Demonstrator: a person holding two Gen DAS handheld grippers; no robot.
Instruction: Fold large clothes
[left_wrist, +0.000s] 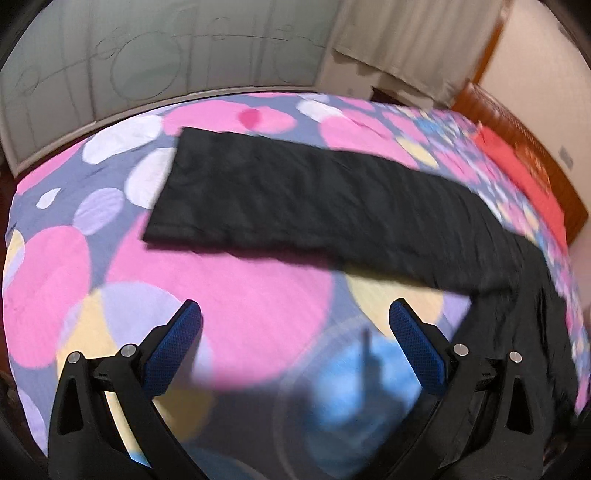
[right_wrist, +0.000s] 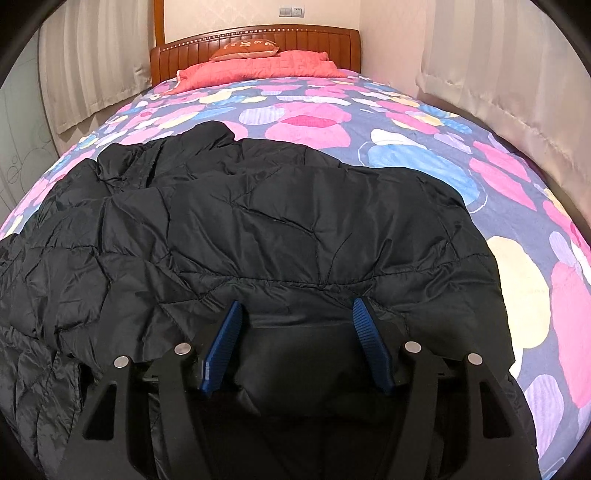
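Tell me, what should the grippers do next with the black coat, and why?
Probably the left gripper, open over bare bedspread, should reach for the far end of the coat to fold it toward the right gripper, whose open jaws pinch nothing.

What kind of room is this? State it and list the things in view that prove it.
Almost certainly a home bedroom. A bed with a circle-patterned cover fills the view, with a wooden headboard and a red pillow at its far end. Curtains hang alongside it.

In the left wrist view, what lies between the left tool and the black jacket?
Only bare bedspread, its pink circle; nothing else lies between the left tool and the black jacket. The left wrist view shows it.
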